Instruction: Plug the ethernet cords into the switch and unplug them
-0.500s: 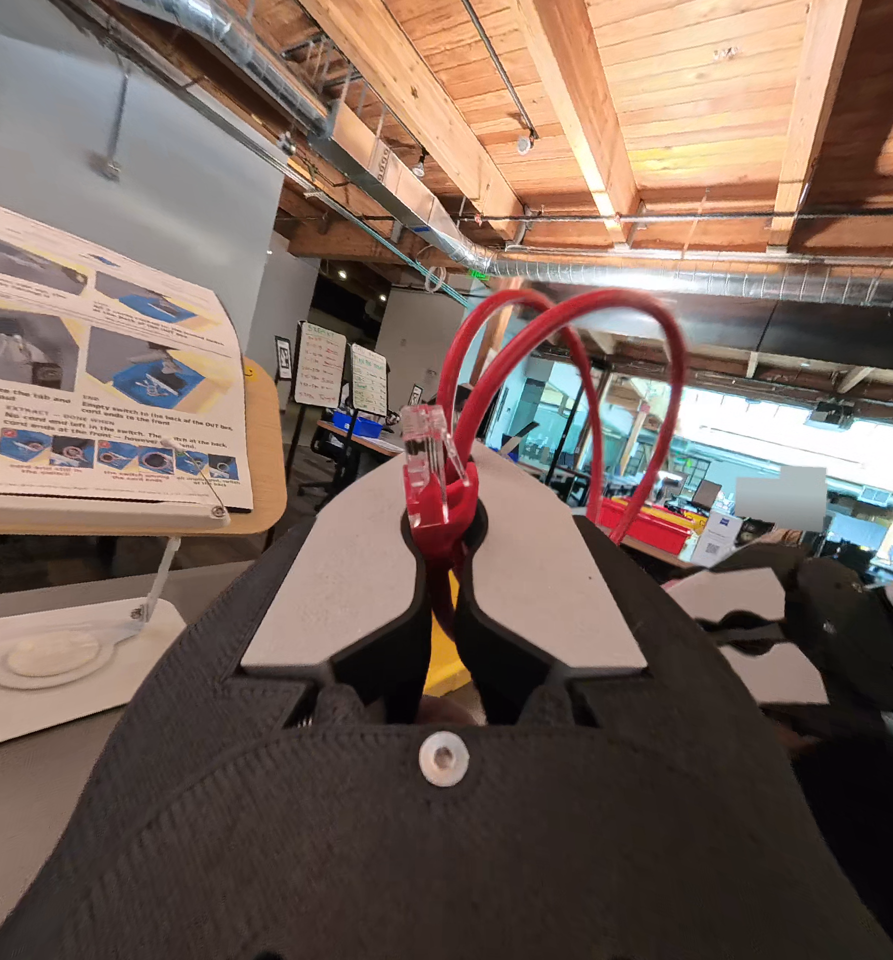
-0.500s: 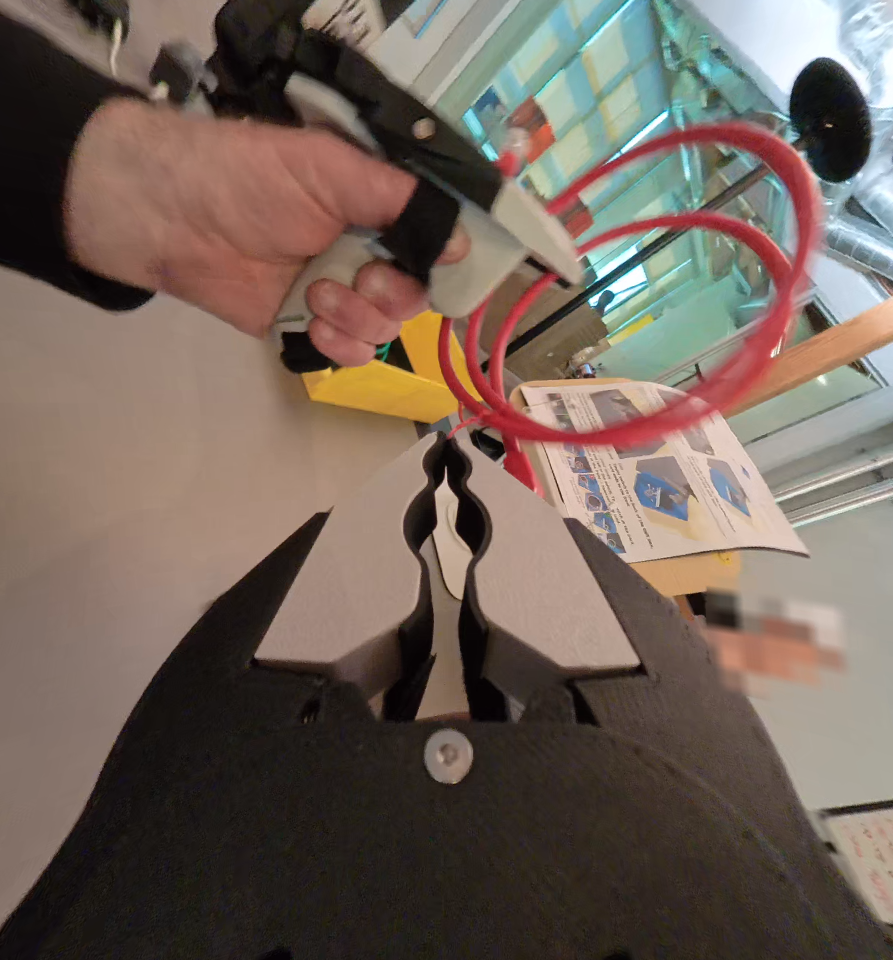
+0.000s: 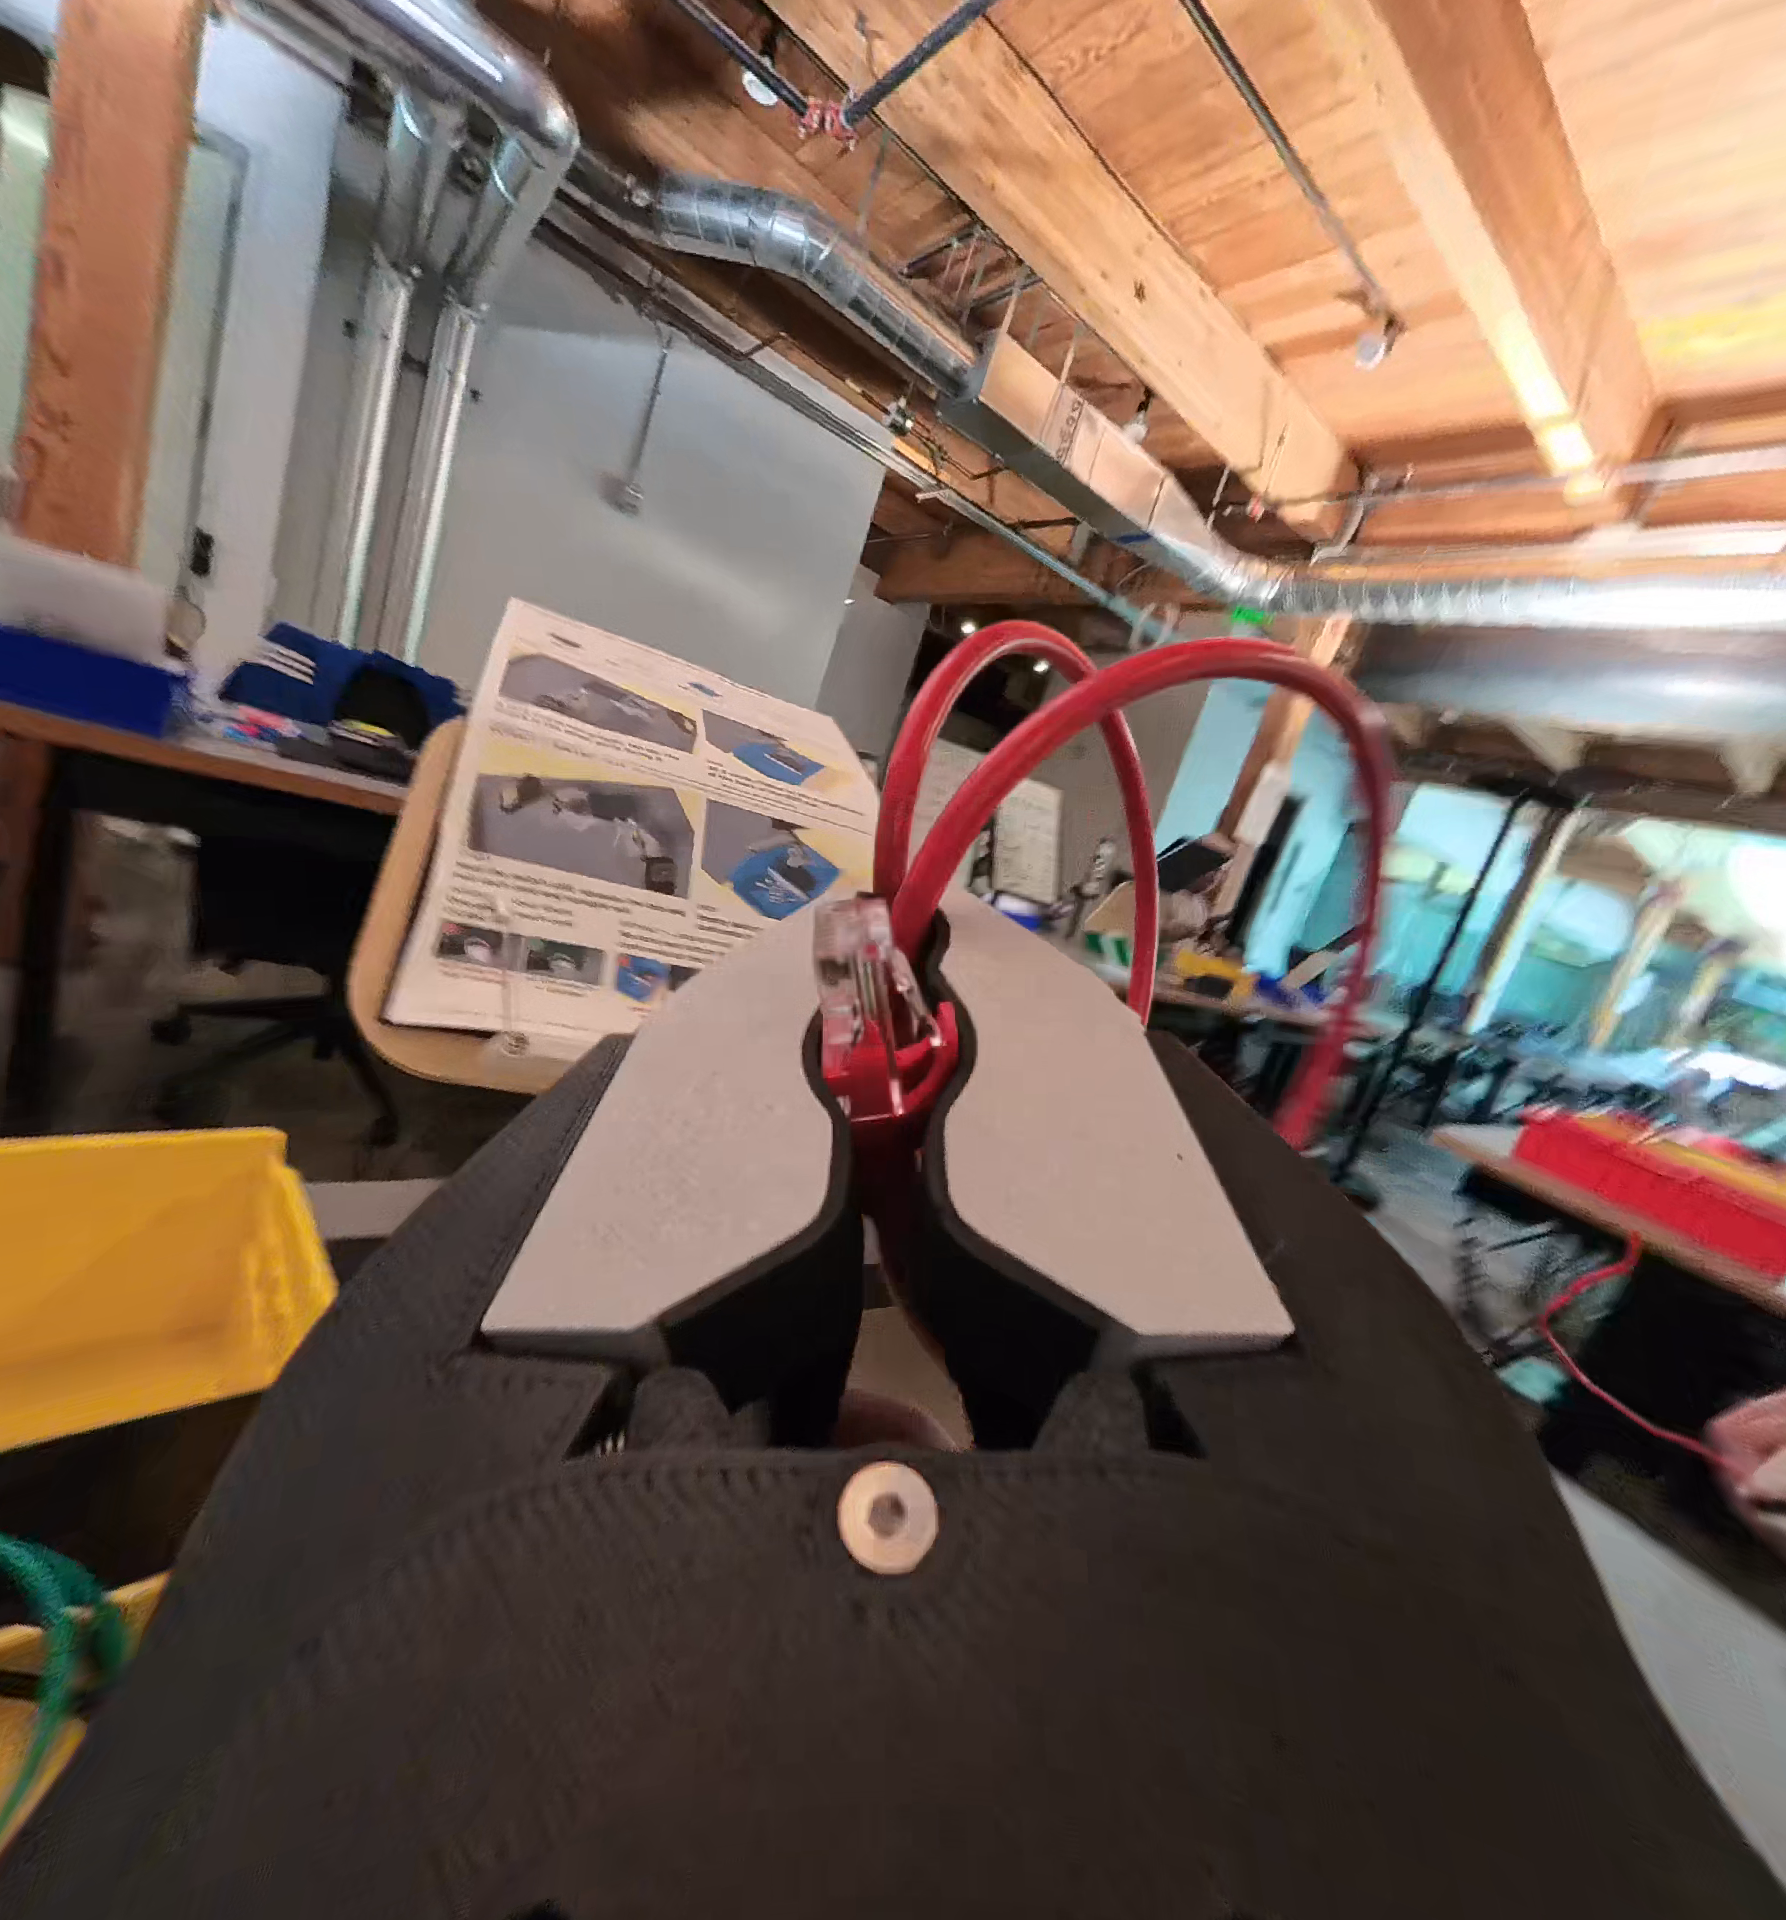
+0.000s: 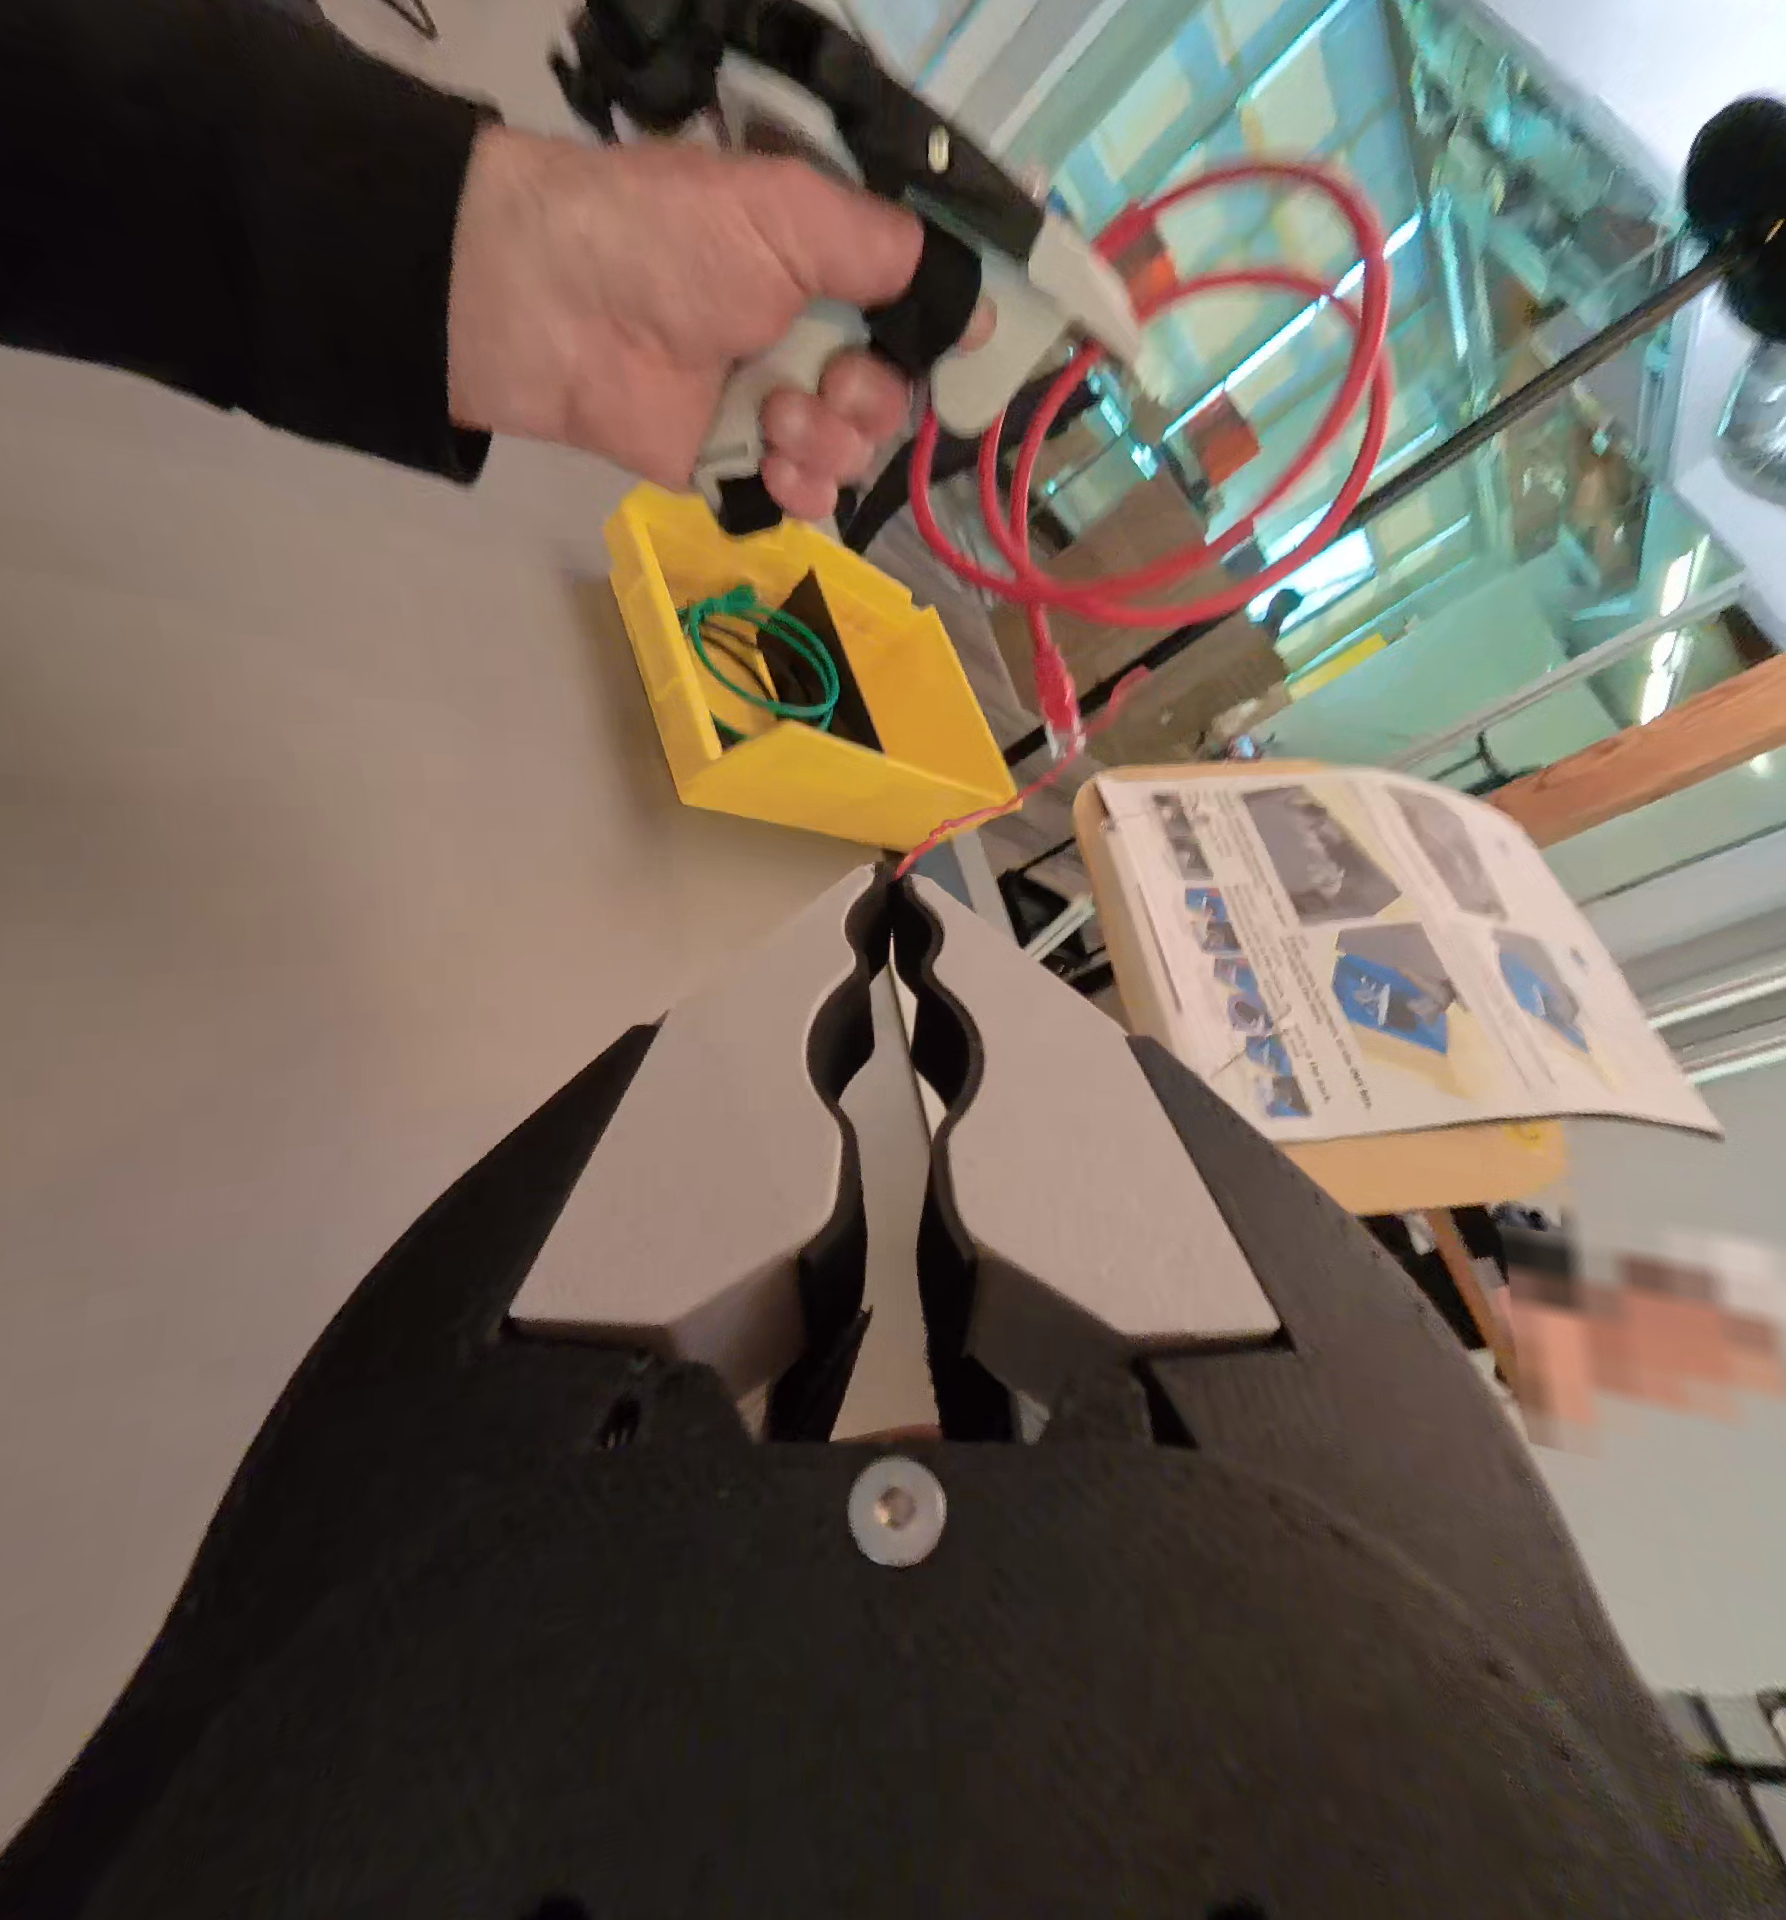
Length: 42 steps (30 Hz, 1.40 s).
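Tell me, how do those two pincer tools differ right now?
The left gripper is shut on the red ethernet cord, its clear plug poking up between the fingers; the right gripper is shut with nothing between its fingers. The left is raised, cord looping beyond it; the right points toward the yellow bin. Both share grey fingers and black bodies.

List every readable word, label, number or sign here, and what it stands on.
Instruction sheet on the wooden board: printed headings and captions; I don't quote writing, and most is too small anyway.
Whiteboard far back: blurred, unreadable.
Green ceiling sign: blurred, unreadable.
Left tongs, red ethernet cord: no writing shows.
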Each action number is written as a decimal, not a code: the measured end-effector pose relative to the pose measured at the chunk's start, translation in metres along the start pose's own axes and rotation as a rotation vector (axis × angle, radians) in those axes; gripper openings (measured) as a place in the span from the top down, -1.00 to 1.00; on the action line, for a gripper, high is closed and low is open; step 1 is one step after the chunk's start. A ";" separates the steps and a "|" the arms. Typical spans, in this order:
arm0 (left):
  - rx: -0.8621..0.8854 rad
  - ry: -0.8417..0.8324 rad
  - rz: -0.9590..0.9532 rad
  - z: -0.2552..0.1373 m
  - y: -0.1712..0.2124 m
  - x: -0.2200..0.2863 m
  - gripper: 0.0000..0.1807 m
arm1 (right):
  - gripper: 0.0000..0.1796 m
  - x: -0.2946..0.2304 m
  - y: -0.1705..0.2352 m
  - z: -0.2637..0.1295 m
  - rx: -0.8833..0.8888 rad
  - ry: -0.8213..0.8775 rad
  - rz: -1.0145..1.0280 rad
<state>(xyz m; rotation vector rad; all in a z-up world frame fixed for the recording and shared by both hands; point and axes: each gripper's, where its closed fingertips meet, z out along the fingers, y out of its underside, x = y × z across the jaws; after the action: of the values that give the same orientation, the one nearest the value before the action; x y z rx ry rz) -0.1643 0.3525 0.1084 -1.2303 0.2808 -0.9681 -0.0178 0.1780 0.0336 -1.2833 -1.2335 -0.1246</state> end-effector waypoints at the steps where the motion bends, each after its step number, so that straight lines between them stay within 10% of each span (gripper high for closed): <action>1: -0.014 0.000 0.057 0.000 -0.001 0.002 0.94 | 1.00 0.000 0.009 0.002 -0.028 -0.008 0.014; 14: -0.074 0.007 0.269 -0.021 -0.050 -0.011 0.94 | 1.00 -0.039 0.073 0.055 -0.194 -0.168 0.232; 30: -0.055 -0.057 0.470 -0.058 -0.115 -0.024 0.94 | 1.00 -0.202 -0.054 0.312 0.037 -0.654 0.563; 32: -0.066 -0.061 0.448 -0.063 -0.116 -0.032 0.94 | 0.53 -0.214 -0.057 0.335 0.016 -0.691 0.632; 37: -0.077 -0.087 0.429 -0.076 -0.117 -0.049 0.94 | 0.22 -0.200 -0.058 0.342 0.028 -0.663 0.665; 42: -0.103 -0.079 0.421 -0.080 -0.112 -0.047 0.94 | 0.44 -0.166 -0.051 0.315 0.051 -0.641 0.679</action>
<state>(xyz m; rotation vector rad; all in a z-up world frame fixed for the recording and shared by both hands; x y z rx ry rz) -0.2972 0.3336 0.1646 -1.2352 0.5091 -0.5460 -0.3146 0.3099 -0.1205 -1.6934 -1.2309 0.8574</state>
